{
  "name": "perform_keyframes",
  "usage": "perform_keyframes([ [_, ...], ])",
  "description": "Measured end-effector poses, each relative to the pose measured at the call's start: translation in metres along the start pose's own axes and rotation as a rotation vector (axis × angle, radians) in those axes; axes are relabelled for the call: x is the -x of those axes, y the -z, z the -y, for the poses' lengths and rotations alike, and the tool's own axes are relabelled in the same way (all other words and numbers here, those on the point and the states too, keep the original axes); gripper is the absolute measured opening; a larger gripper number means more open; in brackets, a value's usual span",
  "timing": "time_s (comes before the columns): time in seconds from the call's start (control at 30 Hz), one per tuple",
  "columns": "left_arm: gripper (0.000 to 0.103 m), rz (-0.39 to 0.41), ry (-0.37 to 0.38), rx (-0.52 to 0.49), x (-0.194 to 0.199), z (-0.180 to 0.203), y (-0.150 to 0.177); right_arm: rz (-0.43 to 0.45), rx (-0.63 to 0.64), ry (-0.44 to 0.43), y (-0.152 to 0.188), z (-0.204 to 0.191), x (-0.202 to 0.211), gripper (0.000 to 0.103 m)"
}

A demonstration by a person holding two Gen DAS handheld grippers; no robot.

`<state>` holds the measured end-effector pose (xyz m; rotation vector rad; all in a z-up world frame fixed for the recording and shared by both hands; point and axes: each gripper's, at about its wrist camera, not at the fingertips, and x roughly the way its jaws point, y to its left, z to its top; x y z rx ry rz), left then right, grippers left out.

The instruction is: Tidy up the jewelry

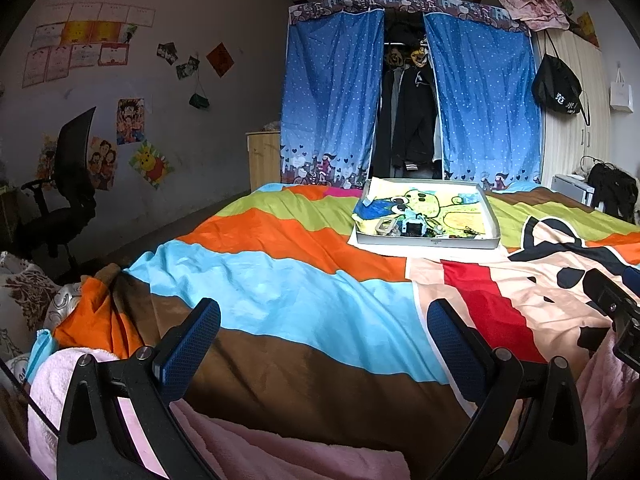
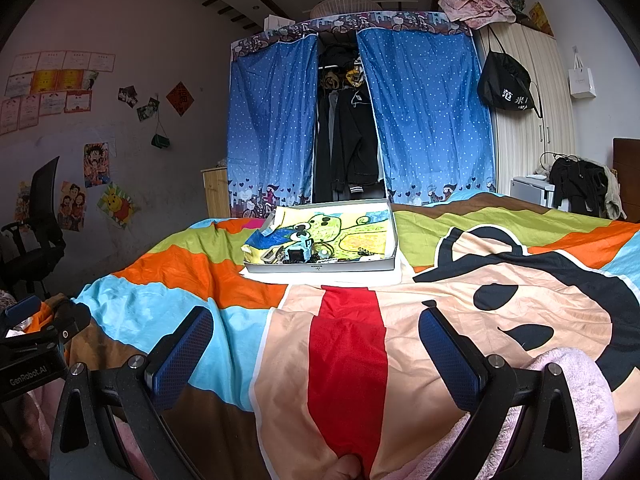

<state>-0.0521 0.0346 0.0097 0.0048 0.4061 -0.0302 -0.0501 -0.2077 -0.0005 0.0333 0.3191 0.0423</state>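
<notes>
Both grippers point(image 1: 324, 320) point(image 2: 316, 326) agape, perhaps idle

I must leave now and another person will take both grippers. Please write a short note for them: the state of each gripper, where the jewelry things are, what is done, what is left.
Left gripper: open, empty, low over the near edge of the bedspread.
Right gripper: open, empty, also low at the near edge.
Shallow tray: mid-bed, ahead of both grippers, out of their grasp for now. Small jewelry items lie jumbled along its near side, on a cartoon-printed liner.
Done: nothing visibly sorted.
Left: bring the grippers to the tray and sort the items.
</notes>
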Motion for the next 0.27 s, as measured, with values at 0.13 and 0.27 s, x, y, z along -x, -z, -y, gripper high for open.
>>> perform_keyframes([
  [0.13, 0.101, 0.001, -0.002, 0.001, -0.0004, -0.0001, 0.0003, 0.000, 0.000, 0.000, -0.0001, 0.0000, 0.0000, 0.103],
  [0.27, 0.101, -0.002, 0.000, -0.001, -0.0009, 0.0006, 0.0005, -0.002, 0.001, 0.000, -0.0002, -0.0001, -0.0004, 0.103],
])
